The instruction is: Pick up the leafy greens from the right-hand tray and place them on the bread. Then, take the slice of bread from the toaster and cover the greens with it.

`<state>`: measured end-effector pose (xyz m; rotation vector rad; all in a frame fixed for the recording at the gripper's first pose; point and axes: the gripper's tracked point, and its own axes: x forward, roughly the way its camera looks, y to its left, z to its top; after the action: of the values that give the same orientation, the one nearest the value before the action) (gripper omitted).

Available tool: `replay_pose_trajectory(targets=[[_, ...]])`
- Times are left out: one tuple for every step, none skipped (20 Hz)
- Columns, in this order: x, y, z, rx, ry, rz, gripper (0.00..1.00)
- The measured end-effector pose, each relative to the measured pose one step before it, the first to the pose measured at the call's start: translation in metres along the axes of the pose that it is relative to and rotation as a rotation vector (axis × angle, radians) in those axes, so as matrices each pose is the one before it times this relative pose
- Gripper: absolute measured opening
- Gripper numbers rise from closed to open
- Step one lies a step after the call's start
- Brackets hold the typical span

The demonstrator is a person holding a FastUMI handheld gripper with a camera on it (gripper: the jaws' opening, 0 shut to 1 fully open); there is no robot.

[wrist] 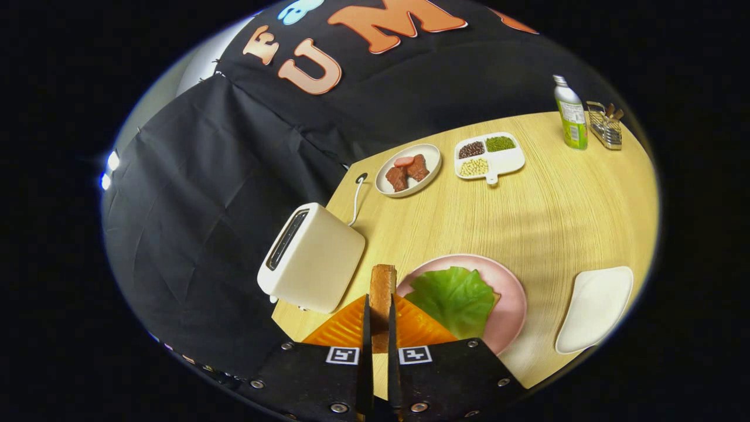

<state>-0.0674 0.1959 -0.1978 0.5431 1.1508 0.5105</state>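
Observation:
My gripper (379, 310) is shut on a slice of bread (382, 293), held edge-on and upright between the two orange fingers (343, 325). It hangs above the table between the white toaster (313, 258) and the pink plate (511, 305). A green leaf (454, 299) lies spread on that plate, just ahead and to the right of the fingers; a brown edge of the bread under it peeks out at the leaf's right side. The toaster's slot looks dark and holds nothing that I can see. A white tray (595, 308) sits bare to the right of the pink plate.
Further back on the wooden table stand a round plate with meat pieces (408, 170), a divided white dish of beans (489, 157), a green-labelled bottle (571, 114) and a wire basket (606, 126). The toaster's white cord (356, 199) runs toward the table's back edge.

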Motion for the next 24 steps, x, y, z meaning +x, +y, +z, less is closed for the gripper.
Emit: replay_pose_trajectory(targets=[[0.00119,-0.00467,-0.00367,0.00852,0.00383,-0.00217,0.1],[0.00029,-0.00601,-0.00206,0.01093,0.00069,-0.00214,0.1],[0.00061,-0.00442,-0.00277,0.01414,0.00268,0.00171,0.1],[-0.00068,-0.00614,-0.00052,0.01929,-0.00656,-0.00052,0.1],[0.00075,-0.00659,-0.00001,0.01297,-0.00623,-0.00341,0.1],[0.00148,-0.0058,-0.00066,0.01192,-0.00224,-0.00544,0.1],[-0.00104,-0.005,-0.00389,0.00903,0.00248,-0.00109,0.1],[0.00078,-0.0037,-0.00253,0.00798,0.00217,0.00062,0.1],[0.00555,-0.00896,-0.00362,0.00415,-0.00048,-0.0024,0.1],[0.00003,-0.00543,0.00118,0.00222,-0.00635,-0.00848,0.1],[0.00015,-0.00624,0.00114,0.00067,-0.00842,-0.01336,0.1],[0.0013,-0.00629,0.00014,0.00141,-0.00446,-0.01468,0.1],[-0.00388,-0.00055,0.00006,-0.00411,-0.00075,-0.01638,0.1],[0.00253,-0.00557,-0.00082,-0.00409,-0.00129,-0.01607,0.1],[0.00205,-0.00501,-0.00147,-0.00627,0.0001,-0.01498,0.1],[0.00166,-0.00286,-0.00091,-0.00469,-0.00053,-0.00751,0.1],[0.00064,-0.00118,-0.00064,-0.00236,-0.00184,-0.00474,0.1],[0.00341,-0.00045,-0.0008,0.00044,0.00047,0.00545,0.1],[0.00117,-0.00102,-0.00157,0.00089,-0.00027,-0.00006,0.1],[0.00248,-0.00314,-0.0008,-0.00452,-0.00013,-0.00513,0.11],[0.0014,-0.00101,-0.00086,-0.00665,-0.0011,-0.00154,0.11],[-0.00009,-0.00077,-0.00012,-0.00557,-0.00127,0.00091,0.1],[0.00065,0.00082,0.00122,0.00053,-0.0057,0.0059,0.1],[0.00012,0.0004,0.001,-0.00205,-0.00344,0.00234,0.1]])
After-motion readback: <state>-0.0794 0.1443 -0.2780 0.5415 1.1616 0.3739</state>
